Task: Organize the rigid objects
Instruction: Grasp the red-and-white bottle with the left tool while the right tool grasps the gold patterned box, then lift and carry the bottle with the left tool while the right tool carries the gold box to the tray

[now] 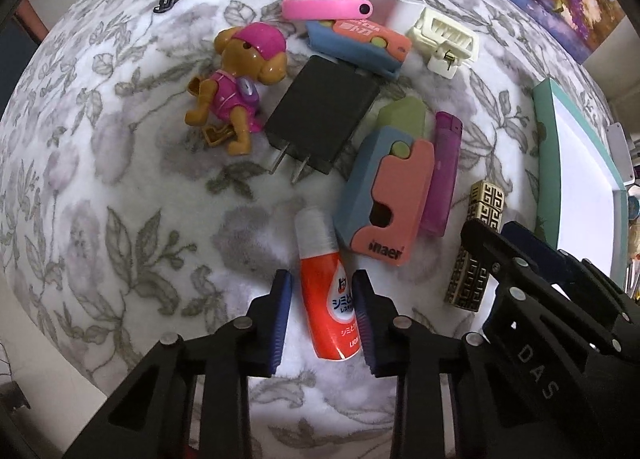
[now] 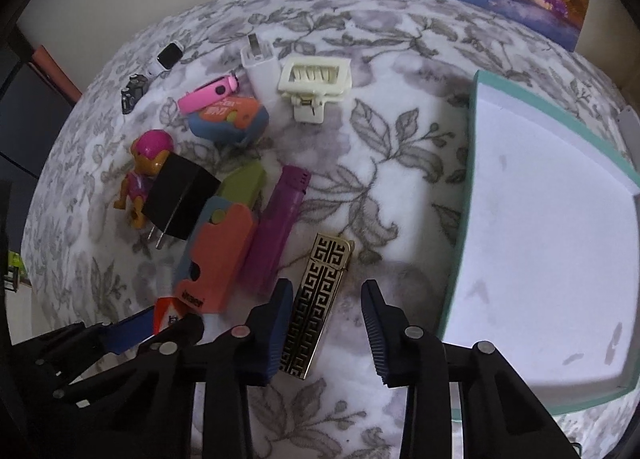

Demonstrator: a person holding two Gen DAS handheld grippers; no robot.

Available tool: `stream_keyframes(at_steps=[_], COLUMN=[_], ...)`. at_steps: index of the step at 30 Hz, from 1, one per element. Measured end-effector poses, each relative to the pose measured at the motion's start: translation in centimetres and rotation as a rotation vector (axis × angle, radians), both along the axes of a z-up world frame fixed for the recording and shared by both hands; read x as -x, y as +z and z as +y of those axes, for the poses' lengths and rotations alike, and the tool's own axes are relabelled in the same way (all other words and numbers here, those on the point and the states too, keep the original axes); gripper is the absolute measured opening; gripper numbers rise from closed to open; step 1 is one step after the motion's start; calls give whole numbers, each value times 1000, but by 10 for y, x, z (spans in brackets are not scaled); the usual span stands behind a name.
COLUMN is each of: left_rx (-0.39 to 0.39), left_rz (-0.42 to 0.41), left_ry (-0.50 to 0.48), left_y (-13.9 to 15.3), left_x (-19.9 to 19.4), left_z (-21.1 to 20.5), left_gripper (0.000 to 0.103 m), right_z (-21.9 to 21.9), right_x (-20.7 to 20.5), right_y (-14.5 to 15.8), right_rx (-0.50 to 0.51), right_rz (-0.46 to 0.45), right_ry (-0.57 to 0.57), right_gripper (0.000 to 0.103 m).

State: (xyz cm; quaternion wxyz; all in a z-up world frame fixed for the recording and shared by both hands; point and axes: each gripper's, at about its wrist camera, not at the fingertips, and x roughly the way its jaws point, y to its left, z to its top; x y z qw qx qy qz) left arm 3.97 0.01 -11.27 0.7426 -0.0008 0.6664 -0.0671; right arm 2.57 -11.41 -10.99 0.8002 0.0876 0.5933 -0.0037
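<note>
Floral grey-and-white cloth [image 1: 120,187] is covering the table, with small objects lying scattered at its centre. Left gripper [image 1: 322,317] is pointing down with narrowed jaws straddling the orange stain-remover bottle [image 1: 325,291], its right pad touching, its left pad just apart. Right gripper [image 2: 326,333] is straddling the gold patterned lighter [image 2: 316,307], which is touching the left pad, the right pad standing apart. At three o'clock of this gripper the teal-rimmed white tray [image 2: 472,163] is lying
</note>
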Motion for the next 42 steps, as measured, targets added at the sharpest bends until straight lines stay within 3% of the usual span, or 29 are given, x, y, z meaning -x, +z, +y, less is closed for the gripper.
stream_keyframes(at_steps=[12, 17, 22, 32, 37, 42], left_rx=[8, 27, 45, 61, 89, 70], left_rz=[3, 0, -8, -139, -181, -219], left_ry=[0, 12, 22, 66, 19, -44], left_y=[-2, 0, 3, 44, 74, 95], left_x=[0, 1, 1, 4, -3, -12], left_z=[1, 4, 11, 28, 7, -38], left_gripper=[32, 28, 25, 25, 25, 25], right_z=[3, 5, -1, -20, -37, -57], right_x=[-3, -2, 2, 10, 13, 15], right_y=[-10, -8, -7, 10, 26, 42], right_rx=[29, 49, 20, -65, -110, -95], right_rz=[21, 21, 21, -23, -80, -130], right_ry=[15, 23, 9, -41, -92, -146], right_gripper=[35, 25, 23, 22, 22, 22])
